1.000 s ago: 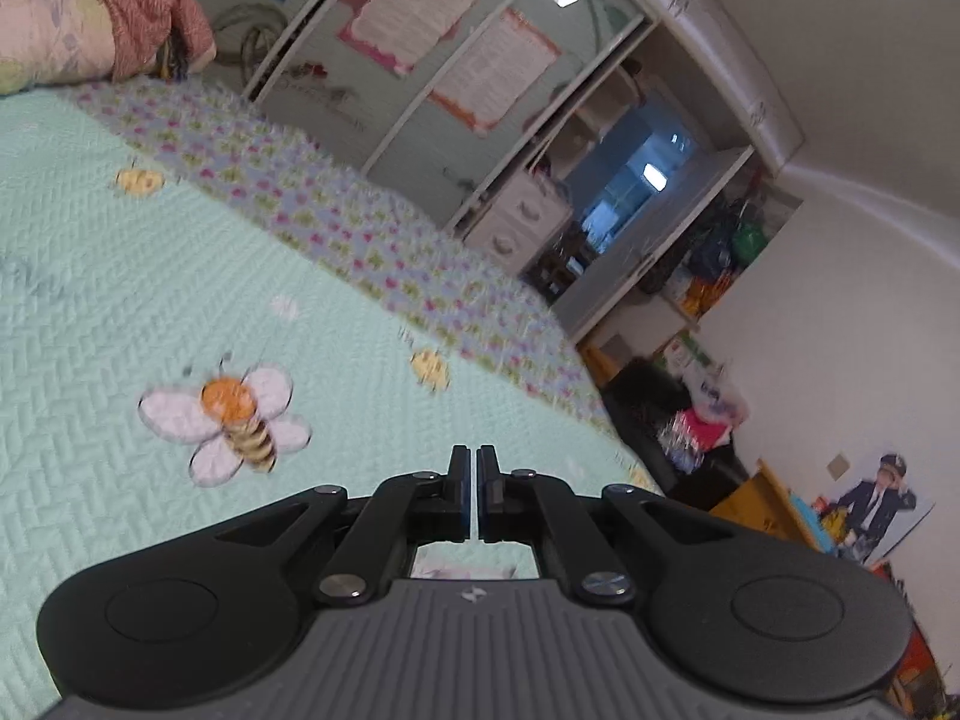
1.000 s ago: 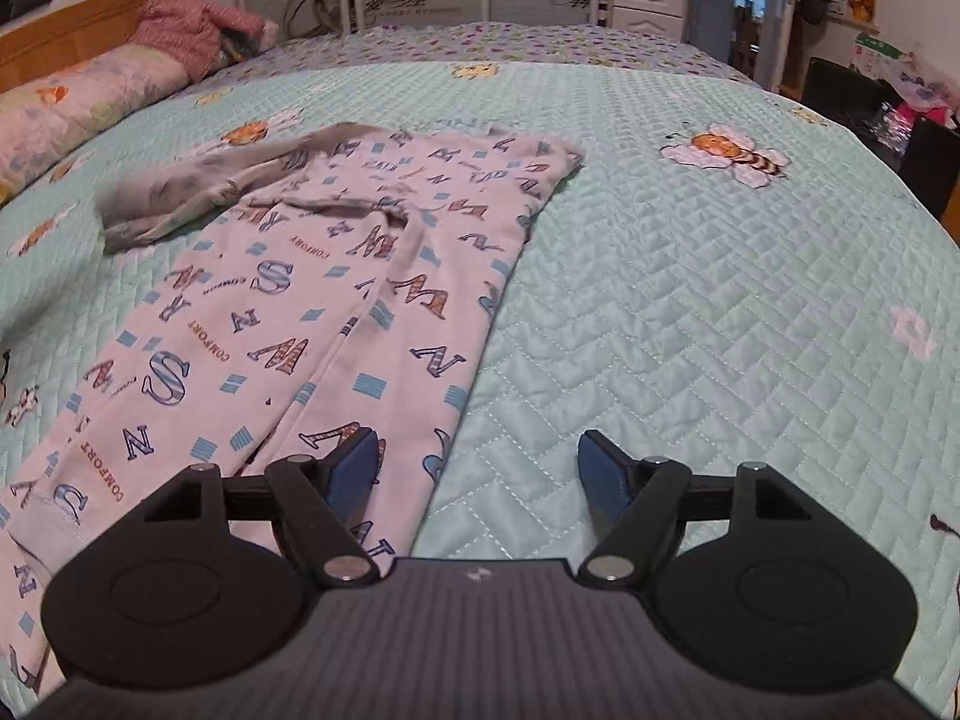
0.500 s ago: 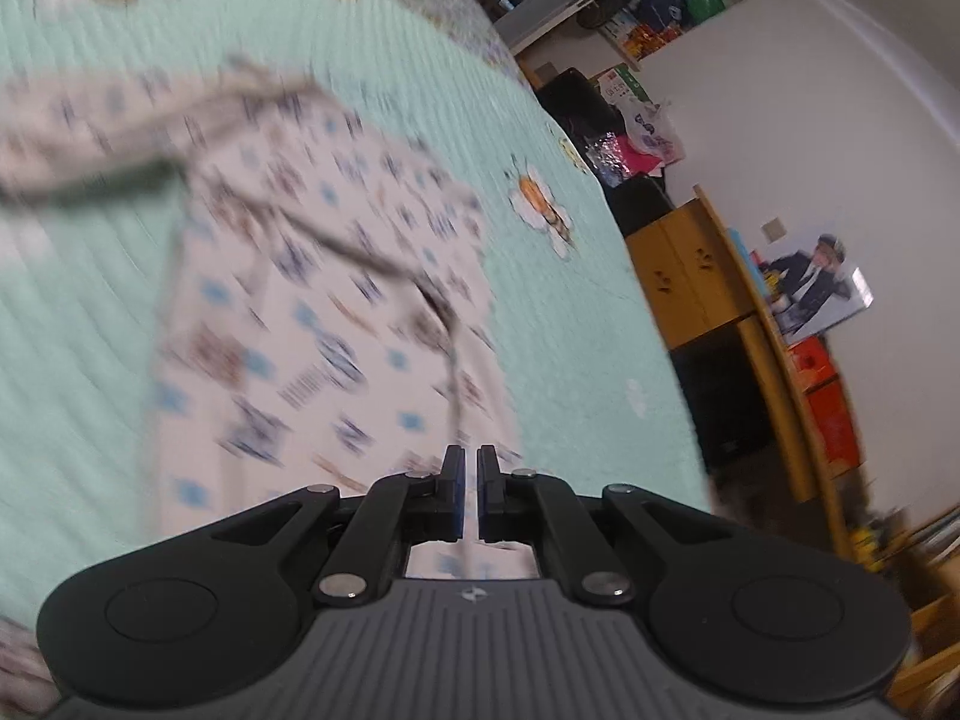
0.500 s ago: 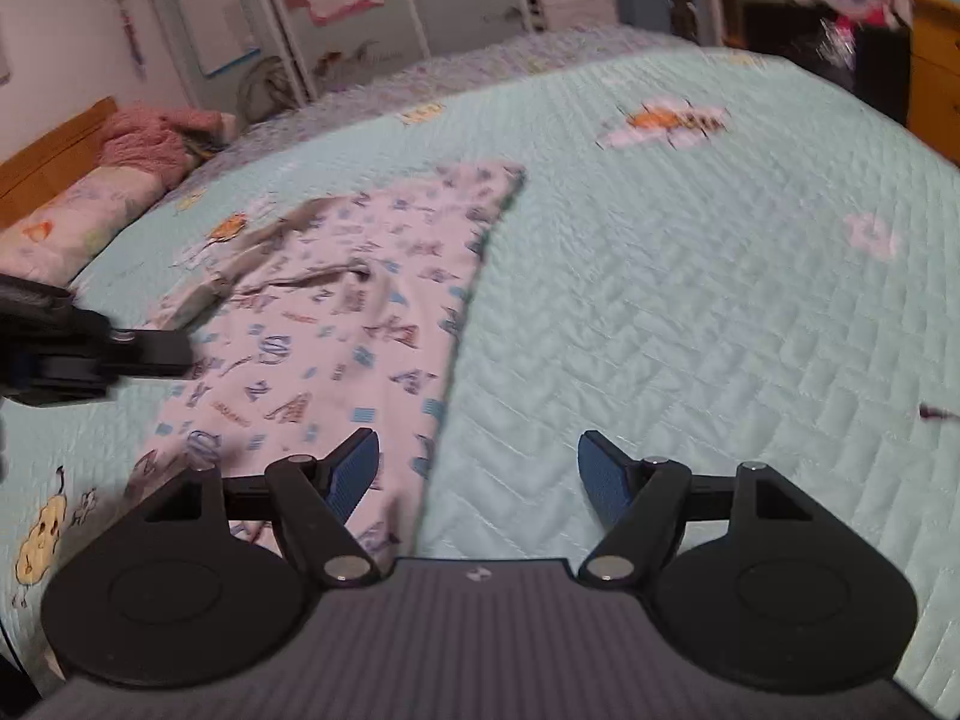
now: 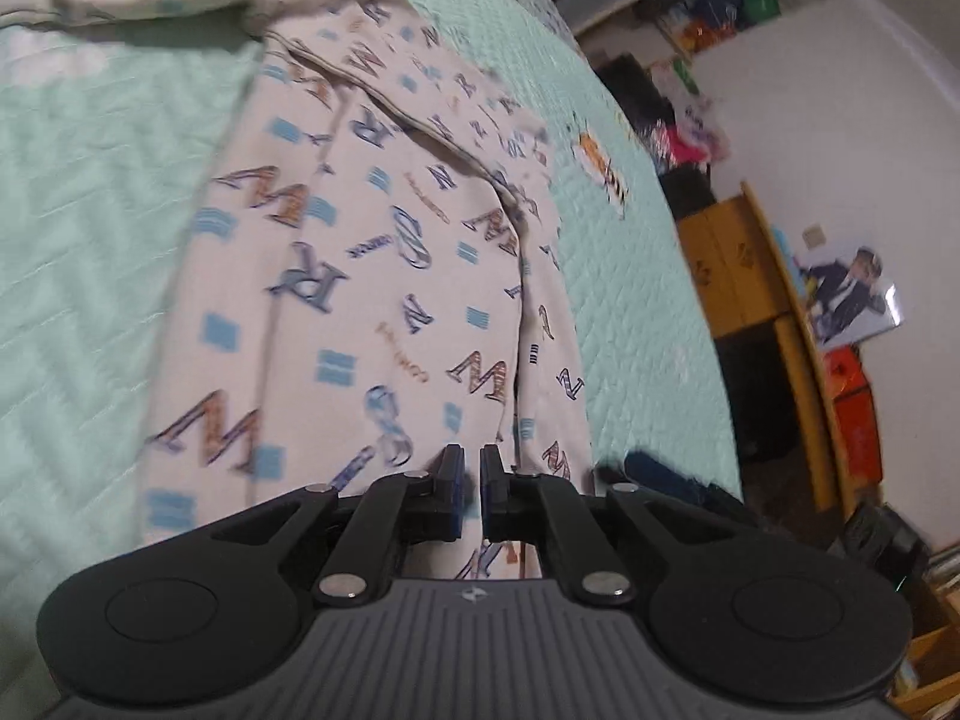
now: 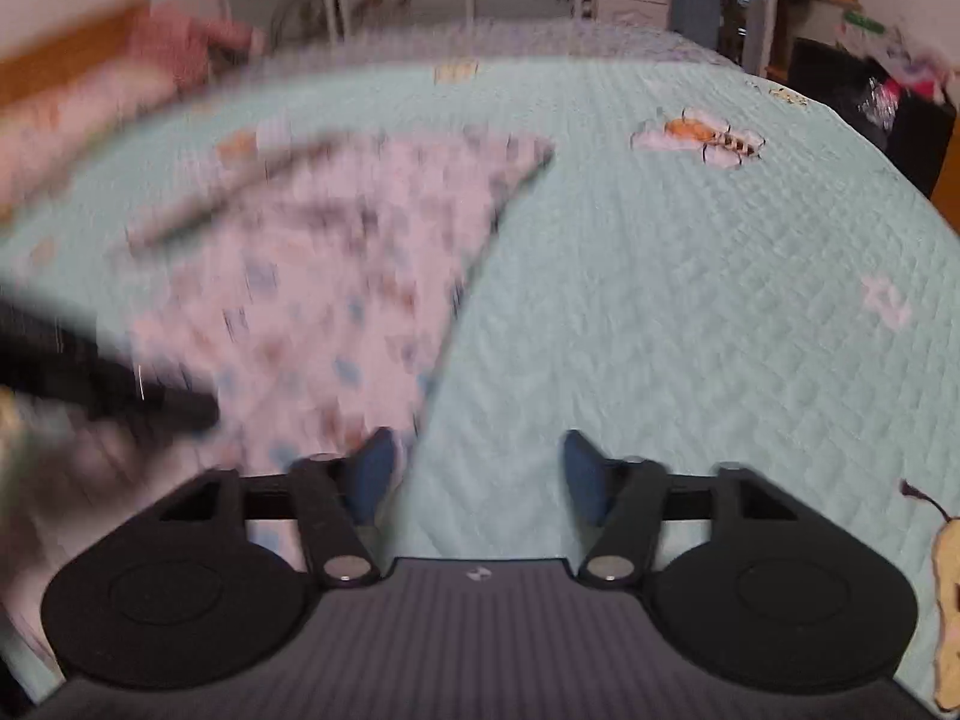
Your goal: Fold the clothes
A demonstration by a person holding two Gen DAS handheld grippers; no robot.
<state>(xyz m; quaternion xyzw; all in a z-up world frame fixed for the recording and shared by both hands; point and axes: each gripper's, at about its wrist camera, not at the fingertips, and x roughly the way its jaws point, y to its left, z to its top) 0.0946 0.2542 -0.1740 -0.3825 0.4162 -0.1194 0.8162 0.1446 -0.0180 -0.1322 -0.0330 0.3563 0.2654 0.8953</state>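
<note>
Letter-print pyjama trousers [image 5: 372, 276] lie lengthwise, one leg over the other, on the green quilted bed [image 6: 690, 312]; left gripper [image 5: 471, 495] fingers nearly closed on nothing, right gripper [image 6: 474, 474] spread wide, so a pinch could snag the quilt or only one layer.

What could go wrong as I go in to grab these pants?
The left gripper has its jaws nearly closed with nothing between them, so it may push the letter-print pants rather than pinch them. The right gripper hangs open over bare quilt, beside the pants' edge, and could catch the quilt instead.
</note>
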